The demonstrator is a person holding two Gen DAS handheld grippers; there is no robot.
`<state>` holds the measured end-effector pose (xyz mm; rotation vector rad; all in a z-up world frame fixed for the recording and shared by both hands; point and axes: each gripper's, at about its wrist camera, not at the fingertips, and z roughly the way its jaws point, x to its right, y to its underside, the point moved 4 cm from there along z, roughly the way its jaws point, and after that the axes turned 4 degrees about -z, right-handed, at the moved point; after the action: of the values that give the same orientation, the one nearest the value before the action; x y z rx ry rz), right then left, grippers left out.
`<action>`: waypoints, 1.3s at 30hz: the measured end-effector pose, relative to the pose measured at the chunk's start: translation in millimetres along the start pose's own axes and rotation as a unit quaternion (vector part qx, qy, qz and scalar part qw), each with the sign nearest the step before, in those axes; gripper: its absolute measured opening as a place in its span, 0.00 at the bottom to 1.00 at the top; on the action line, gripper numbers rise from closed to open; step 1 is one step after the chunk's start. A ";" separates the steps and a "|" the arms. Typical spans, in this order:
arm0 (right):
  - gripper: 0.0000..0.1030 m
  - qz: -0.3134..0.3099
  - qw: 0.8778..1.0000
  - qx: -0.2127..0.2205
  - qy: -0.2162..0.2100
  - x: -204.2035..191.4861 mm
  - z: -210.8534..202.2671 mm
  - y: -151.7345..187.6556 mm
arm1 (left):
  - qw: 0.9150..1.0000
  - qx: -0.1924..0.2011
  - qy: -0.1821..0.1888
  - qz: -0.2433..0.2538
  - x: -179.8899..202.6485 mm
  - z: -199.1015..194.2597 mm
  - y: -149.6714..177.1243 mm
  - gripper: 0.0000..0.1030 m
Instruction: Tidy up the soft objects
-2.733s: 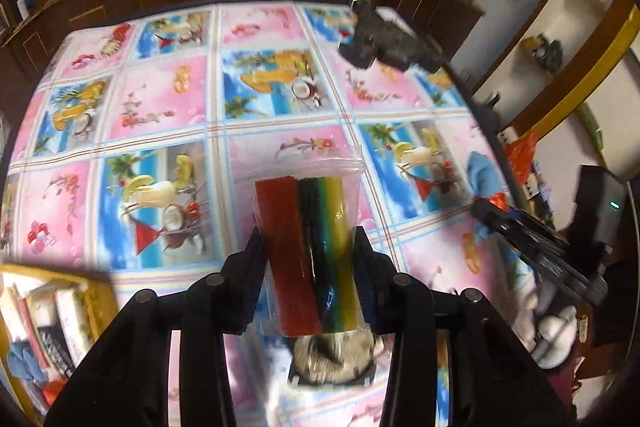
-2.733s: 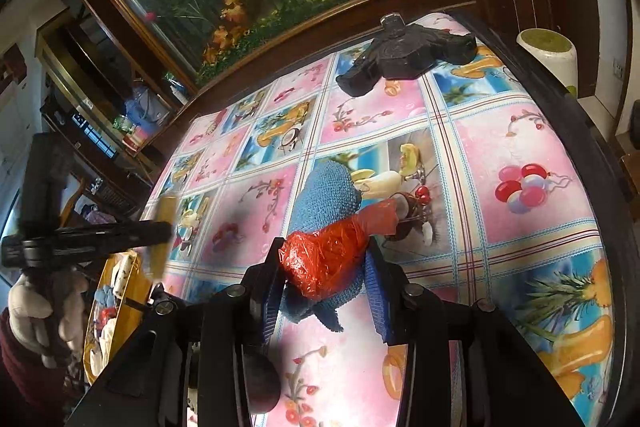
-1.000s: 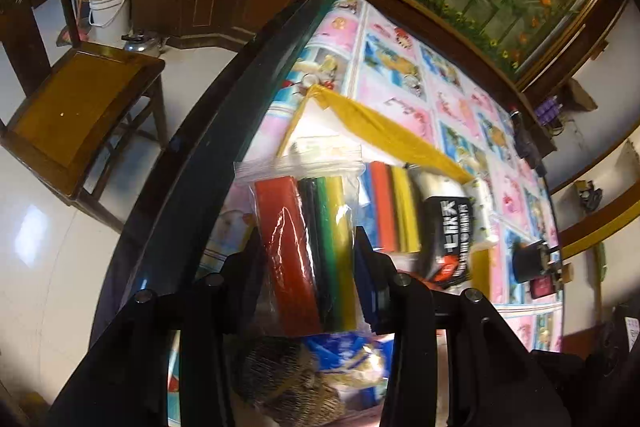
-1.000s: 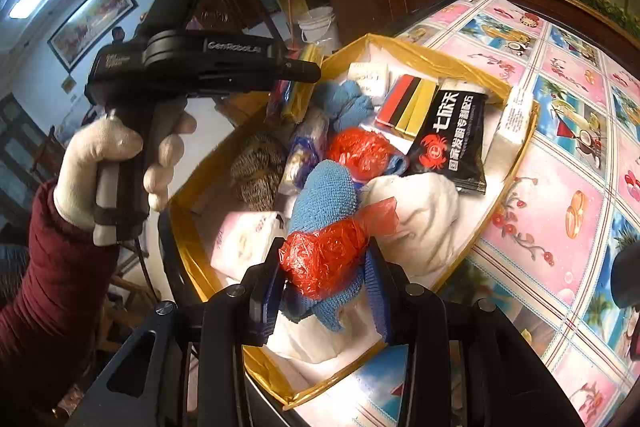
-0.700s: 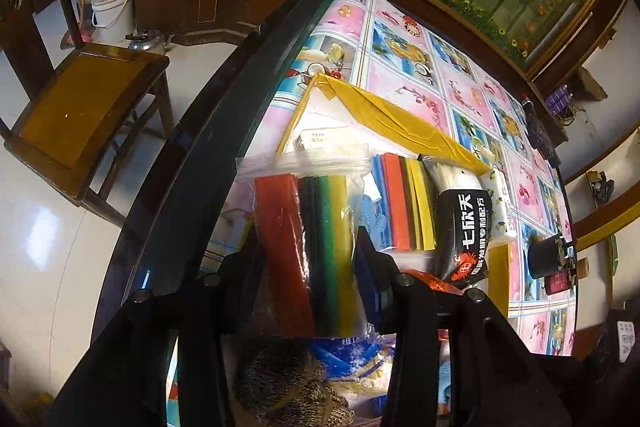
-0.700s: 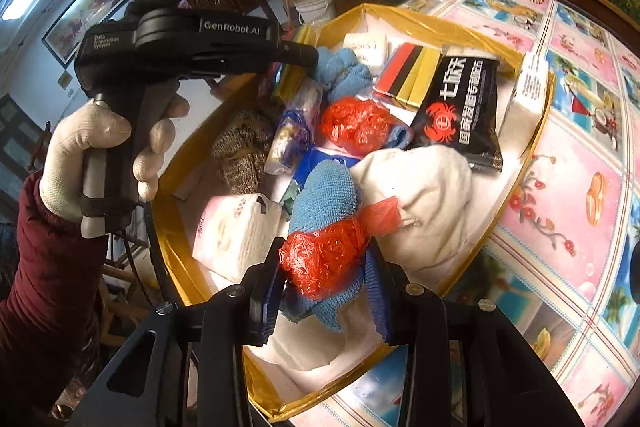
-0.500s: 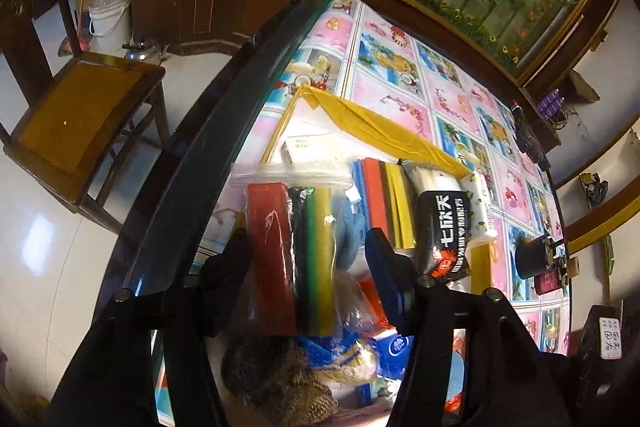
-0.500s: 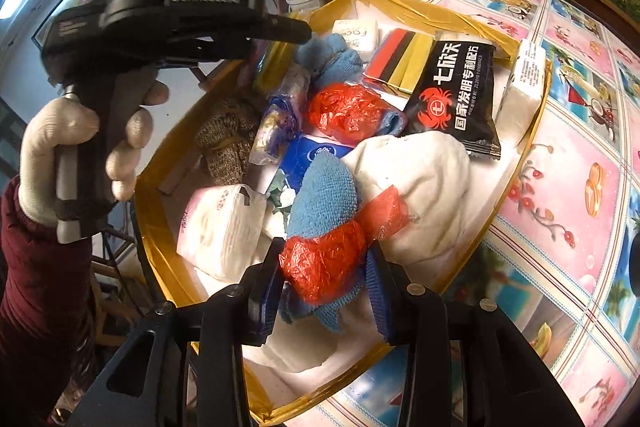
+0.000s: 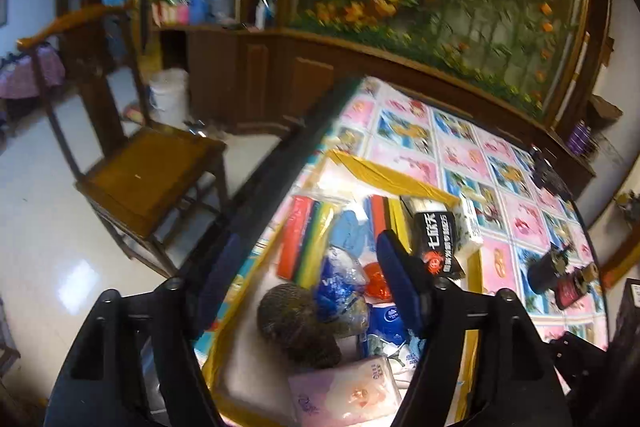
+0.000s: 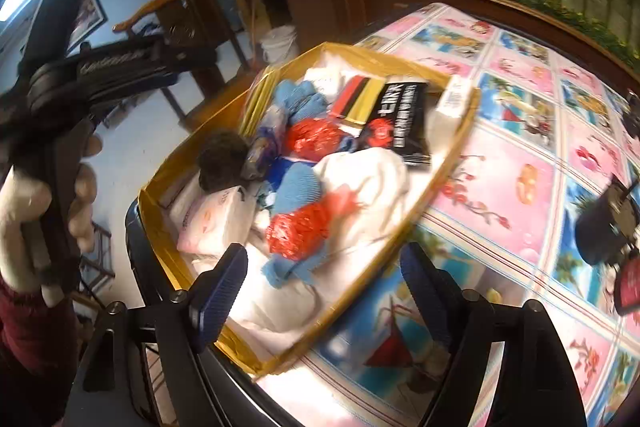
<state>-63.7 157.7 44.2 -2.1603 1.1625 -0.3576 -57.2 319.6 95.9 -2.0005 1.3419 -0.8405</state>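
Your left gripper (image 9: 308, 267) and right gripper (image 10: 320, 287): jaws opening, nothing pinched. Striped bag (image 9: 306, 241) lies at box's (image 10: 452, 163) 11 o'clock corner; blue-and-red bundle (image 10: 298, 223) near 6 o'clock, atop white cloth (image 10: 368, 171).

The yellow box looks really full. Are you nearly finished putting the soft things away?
Nearly, it seems. Done: the striped sponge pack and the blue cloth with the red bag lie in the yellow box. In hand: nothing; the left gripper and right gripper have their jaws opening, empty, above the box. Left: no loose soft things show on the tablecloth, only dark gadgets.
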 end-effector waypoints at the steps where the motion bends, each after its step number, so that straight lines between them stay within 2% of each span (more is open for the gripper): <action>1: 0.78 0.005 1.000 0.005 0.004 3.3 -5.1 4.0 | 1.000 0.019 -0.014 0.004 3.1 -10.1 3.0 0.74; 4: 0.78 0.028 0.999 0.016 0.007 14.8 -18.7 20.1 | 0.998 0.048 -0.038 0.013 13.9 -30.0 12.3 0.74; 9: 0.78 0.064 0.998 0.026 -0.001 30.5 -40.4 46.2 | 0.994 0.073 -0.062 0.045 39.1 -52.1 27.9 0.74; 15: 0.81 0.082 0.996 0.045 -0.006 42.5 -69.5 69.8 | 0.990 0.088 -0.074 0.085 71.0 -74.4 43.7 0.75; 20: 0.83 0.088 0.994 0.058 -0.004 52.0 -85.7 84.9 | 0.986 0.104 -0.077 0.101 92.3 -89.3 51.4 0.80; 29: 0.84 0.106 0.992 0.067 -0.007 68.0 -99.1 101.2 | 0.984 0.110 -0.079 0.117 113.9 -99.0 60.4 0.80; 33: 0.84 0.110 0.991 0.070 -0.006 71.7 -101.8 105.0 | 0.981 0.135 -0.089 0.110 115.1 -107.8 61.3 0.80; 35: 0.84 0.108 0.992 0.071 -0.004 71.8 -100.7 106.1 | 0.978 0.159 -0.080 0.107 116.6 -115.8 65.4 0.87; 36: 0.85 0.106 0.992 0.071 -0.003 71.2 -100.3 106.9 | 0.978 0.169 -0.065 0.103 117.2 -118.8 68.8 1.00; 37: 0.85 0.104 0.992 0.071 -0.002 70.4 -99.8 107.4 | 0.979 0.172 -0.049 0.095 116.9 -118.4 70.1 1.00; 38: 0.85 0.101 0.992 0.070 0.000 69.3 -98.6 107.6 | 0.983 0.162 -0.025 0.087 116.3 -114.0 69.8 1.00; 39: 0.85 0.099 0.993 0.068 0.000 68.2 -97.1 107.7 | 0.988 0.130 0.001 0.083 116.2 -103.8 69.5 1.00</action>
<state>-143.8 18.9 42.1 -1.9101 1.3011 -0.3386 -142.1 175.6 130.1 -1.6649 1.3045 -0.8902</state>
